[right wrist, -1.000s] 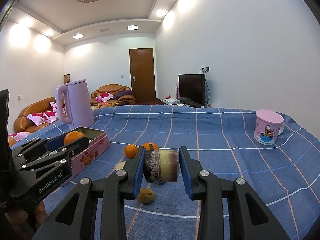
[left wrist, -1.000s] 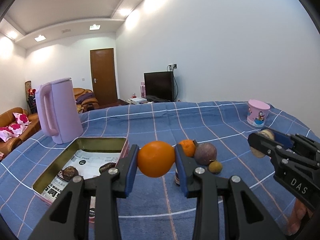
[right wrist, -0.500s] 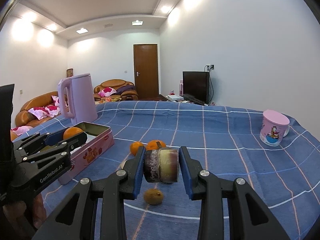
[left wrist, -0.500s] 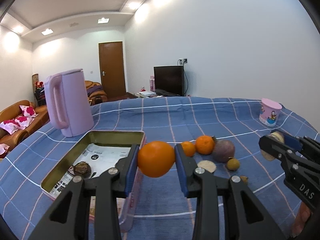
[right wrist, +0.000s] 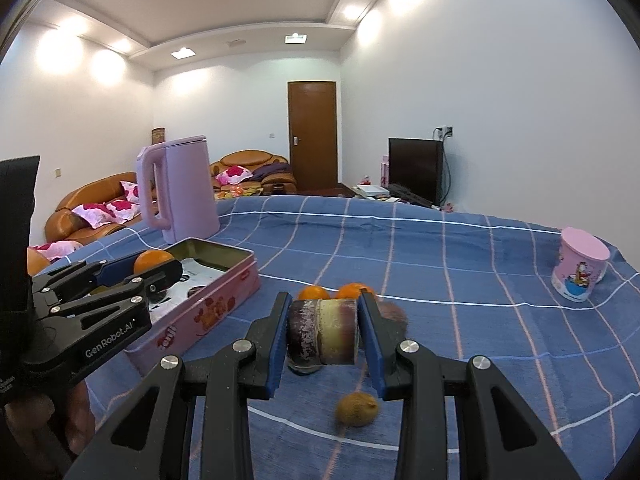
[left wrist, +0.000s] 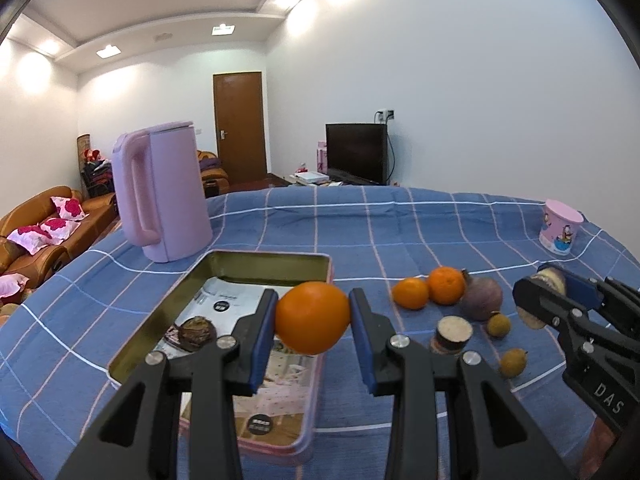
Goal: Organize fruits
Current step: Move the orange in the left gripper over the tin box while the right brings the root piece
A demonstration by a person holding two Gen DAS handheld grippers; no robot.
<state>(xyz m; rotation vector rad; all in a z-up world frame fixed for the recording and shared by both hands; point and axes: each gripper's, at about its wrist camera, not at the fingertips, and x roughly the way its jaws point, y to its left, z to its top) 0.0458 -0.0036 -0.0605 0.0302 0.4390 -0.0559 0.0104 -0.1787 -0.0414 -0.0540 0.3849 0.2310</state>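
My left gripper (left wrist: pixel 313 322) is shut on an orange (left wrist: pixel 312 318), held just above the right rim of the open pink tin (left wrist: pixel 276 258). A dark round fruit (left wrist: pixel 196 332) lies inside the tin. My right gripper (right wrist: pixel 323 330) is shut on a short sugarcane piece (right wrist: pixel 323 336), held above the blue cloth right of the tin (right wrist: pixel 224 292). On the cloth lie two small oranges (left wrist: pixel 411 293), a purple round fruit (left wrist: pixel 482 298), another sugarcane piece (left wrist: pixel 451 334) and two small brown fruits (left wrist: pixel 513 362). One brown fruit (right wrist: pixel 357 409) shows below the right gripper.
A pink kettle (left wrist: pixel 160 196) stands behind the tin on the blue checked tablecloth (left wrist: pixel 380 236). A pink cartoon cup (left wrist: pixel 560 232) sits far right near the table edge. Sofas, a door and a television lie beyond the table.
Both grippers have moved left across the table with their fruit. The orange now hangs at the tin's right rim, and the loose fruits have slid right in the left wrist view.
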